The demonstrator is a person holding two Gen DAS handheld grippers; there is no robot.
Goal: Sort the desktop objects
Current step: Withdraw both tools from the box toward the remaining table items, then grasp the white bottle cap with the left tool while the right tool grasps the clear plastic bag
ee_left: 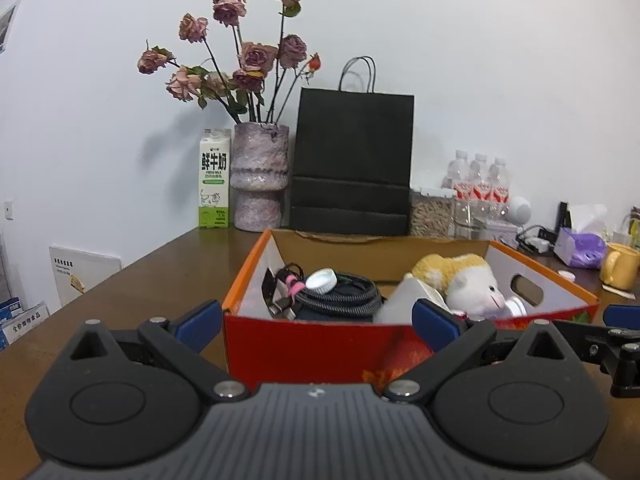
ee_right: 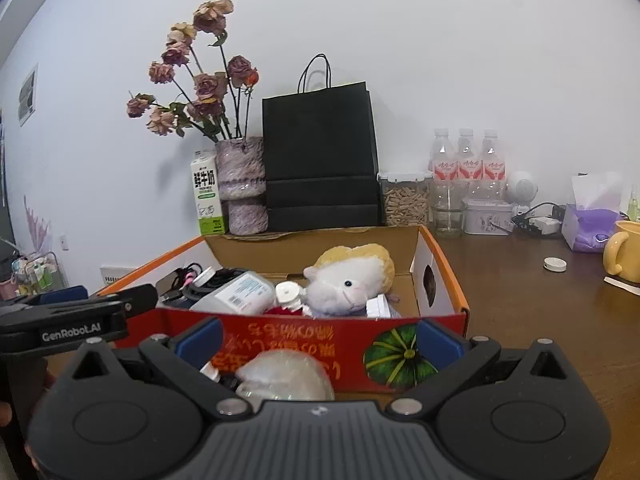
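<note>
- White wall (ee_left: 480,60) behind a dark brown wooden table (ee_left: 160,276); the table's back edge meets the wall.
- Cardboard box (ee_right: 304,344), red front with orange rim, open on top, stands on the table directly ahead of both grippers.
- Black paper bag (ee_left: 352,168), upright against the wall at the back edge, behind the box.
- Mottled purple vase (ee_left: 260,176) of dried roses (ee_left: 248,56), just left of the bag; a milk carton (ee_left: 215,178) stands beside the vase.
- Clear canister (ee_right: 405,200) and three water bottles (ee_right: 466,160) to the right of the bag along the back edge.
- Tissue pack (ee_right: 592,224) and yellow mug (ee_right: 622,252) near the table's right edge.
- Inside the box: plush toy (ee_right: 348,280) toward its right side, white plastic bottle (ee_right: 240,292) at centre, coiled black cable (ee_left: 340,296) with a white cap (ee_left: 321,280) toward its left side.
- Left gripper (ee_left: 318,320), blue-padded fingers spread wide, empty, before the box's front wall.
- Right gripper (ee_right: 318,340), fingers spread wide; a crinkled clear wrapped object (ee_right: 284,374) sits low between them, contact not discernible.
- Small white disc (ee_right: 555,264) on bare table, right of the box.
</note>
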